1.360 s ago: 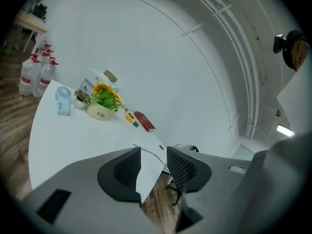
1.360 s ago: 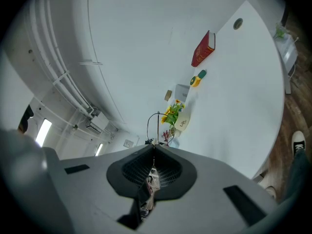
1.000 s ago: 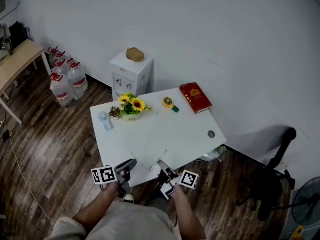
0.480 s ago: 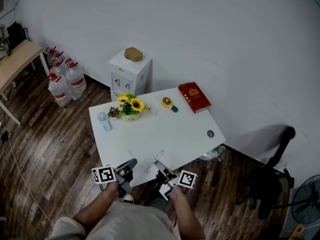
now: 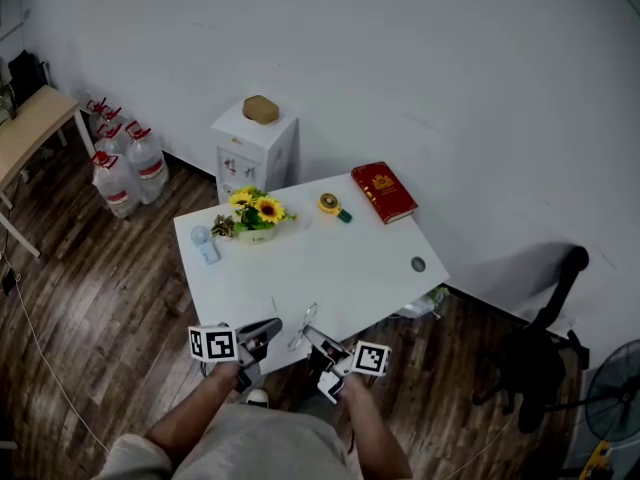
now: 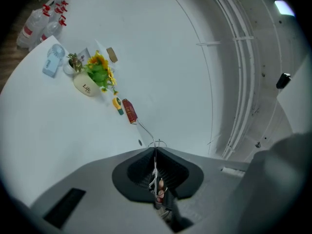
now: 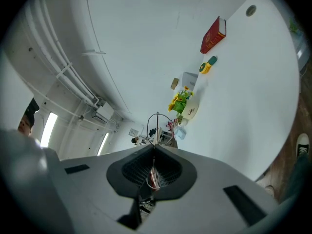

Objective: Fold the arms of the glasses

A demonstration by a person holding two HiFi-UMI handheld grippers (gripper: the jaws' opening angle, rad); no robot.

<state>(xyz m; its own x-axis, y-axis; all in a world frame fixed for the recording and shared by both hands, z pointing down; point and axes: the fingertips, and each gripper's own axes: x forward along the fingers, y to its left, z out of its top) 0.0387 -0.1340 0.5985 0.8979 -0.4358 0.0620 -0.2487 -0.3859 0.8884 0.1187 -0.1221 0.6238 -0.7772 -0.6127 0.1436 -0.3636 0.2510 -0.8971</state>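
Observation:
Thin wire-framed glasses hang just above the front edge of the white table, held between both grippers. My left gripper is shut on one thin arm. In the left gripper view that arm runs out from the closed jaws of the left gripper toward a lens rim. My right gripper is shut on the other side of the frame. In the right gripper view a round wire lens rim stands up just past the closed jaws of the right gripper.
On the table's far half stand a pot of sunflowers, a small blue fan, a yellow tape measure and a red book. A white cabinet and water bottles stand behind, an office chair at right.
The left gripper's jaws have closed on the glasses' arm. Both grippers have lifted slightly, and the glasses have come up off the table's front edge.

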